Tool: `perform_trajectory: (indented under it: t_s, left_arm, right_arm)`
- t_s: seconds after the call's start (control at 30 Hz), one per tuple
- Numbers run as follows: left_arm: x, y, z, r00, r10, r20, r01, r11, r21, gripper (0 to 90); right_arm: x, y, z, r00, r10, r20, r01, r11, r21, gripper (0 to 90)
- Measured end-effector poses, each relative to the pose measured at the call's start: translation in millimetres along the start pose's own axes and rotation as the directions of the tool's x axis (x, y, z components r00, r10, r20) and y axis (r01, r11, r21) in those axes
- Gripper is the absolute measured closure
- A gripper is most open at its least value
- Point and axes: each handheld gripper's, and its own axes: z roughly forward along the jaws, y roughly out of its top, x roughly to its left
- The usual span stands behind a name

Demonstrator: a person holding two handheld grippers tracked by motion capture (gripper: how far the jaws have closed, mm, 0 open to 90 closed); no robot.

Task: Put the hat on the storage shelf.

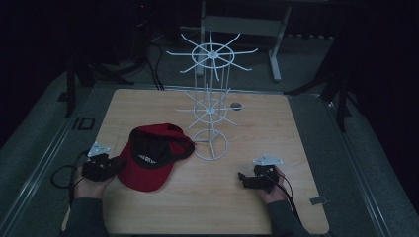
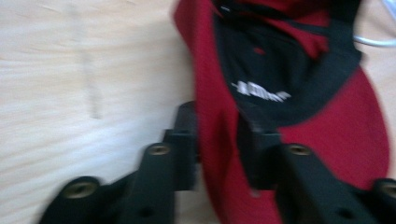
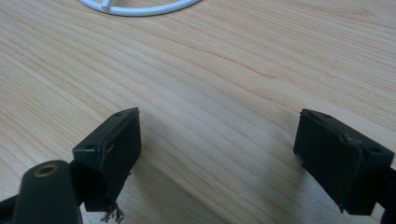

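Observation:
A red cap (image 1: pixel 148 165) with a black inner lining lies upside down on the wooden table (image 1: pixel 276 143), left of centre. My left gripper (image 1: pixel 116 166) sits at the cap's left edge. In the left gripper view its jaws are closed on the red brim (image 2: pixel 322 140), one jaw on each side of the fabric, left gripper (image 2: pixel 217 140). My right gripper (image 1: pixel 245 179) rests low near the front right of the table. It is open (image 3: pixel 217 140), with bare wood between its jaws.
A white wire display rack (image 1: pixel 211 98) with two tiers of hooks stands on a ring base (image 3: pixel 140 7) at the table's middle, just right of the cap. A small dark round mark (image 1: pixel 236 105) lies behind it. Dark frames and cables surround the table.

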Motion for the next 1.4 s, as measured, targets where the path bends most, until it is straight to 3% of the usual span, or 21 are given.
perform_trajectory:
  t_s: [0.07, 0.17, 0.23, 0.4, 0.57, 0.67, 0.8, 0.93, 0.97, 1.13, 1.27, 1.4]
  left_arm:
    - [1.0, -6.6, 4.6, 0.9972, -0.019, 0.072, 0.019, 0.9998, 0.009, 63.1]
    - [-1.9, -11.4, 14.9, 0.9936, -0.014, 0.112, 0.008, 0.9984, 0.057, 60.3]
    - [-2.9, -13.1, 19.7, 0.9868, -0.025, 0.16, 0.014, 0.9977, 0.067, 59.5]
    - [-8.1, -15.0, 25.9, 0.9786, -0.008, 0.206, -0.017, 0.9932, 0.115, 58.4]
    - [-11.1, -16.4, 26.6, 0.9738, -0.007, 0.227, -0.023, 0.9911, 0.131, 58.6]
    - [-15.9, -18.2, 27.0, 0.9641, 0.003, 0.266, -0.046, 0.9862, 0.159, 57.9]
    - [-16.3, -19.2, 27.7, 0.9605, -0.011, 0.278, -0.036, 0.9861, 0.163, 58.3]
    - [-19.3, -15.6, 21.4, 0.9559, 0.003, 0.294, -0.043, 0.9903, 0.132, 69.4]
    - [-21.1, -14.1, 19.8, 0.9607, 0.024, 0.276, -0.06, 0.9907, 0.122, 71.5]
    - [-21.3, -7.1, 14.4, 0.9795, 0.029, 0.2, -0.048, 0.9944, 0.094, 76.5]
    - [-25.9, -5.3, 10.5, 0.9831, 0.056, 0.174, -0.071, 0.9938, 0.086, 77.3]
    - [-26.5, -2.6, -1.0, 0.9852, 0.034, 0.168, -0.034, 0.9994, -0.005, 85.4]
  right_arm:
    - [0.0, 0.1, 0.1, 1.0, 0.001, 0.0, -0.001, 1.0, 0.0, 14.7]
    - [0.0, 0.1, 0.1, 1.0, 0.001, 0.0, -0.001, 1.0, 0.0, 14.7]
    - [0.0, 0.1, 0.1, 1.0, 0.0, 0.0, 0.0, 1.0, 0.0, 14.7]
    - [-0.1, 0.1, 0.2, 1.0, 0.001, 0.0, -0.001, 1.0, 0.0, 14.7]
    - [-0.1, 0.1, 0.2, 1.0, 0.0, 0.0, 0.0, 1.0, 0.0, 14.7]
    - [-0.1, 0.1, 0.2, 1.0, 0.0, 0.0, 0.0, 1.0, 0.0, 14.7]
    - [-0.1, 0.2, 0.2, 1.0, 0.0, -0.001, 0.0, 1.0, 0.0, 14.7]
    - [-0.2, 0.2, 0.3, 1.0, -0.001, -0.001, 0.001, 1.0, 0.0, 14.7]
    - [-0.1, 0.3, 0.3, 1.0, 0.0, -0.001, 0.0, 1.0, 0.001, 14.7]
    - [-0.1, 0.2, 0.3, 1.0, 0.0, -0.001, 0.0, 1.0, 0.0, 14.7]
    - [-0.1, 0.2, 0.3, 1.0, 0.0, -0.001, 0.0, 1.0, 0.0, 14.7]
    - [-0.1, 0.2, 0.3, 1.0, 0.001, -0.002, -0.001, 1.0, 0.001, 14.7]
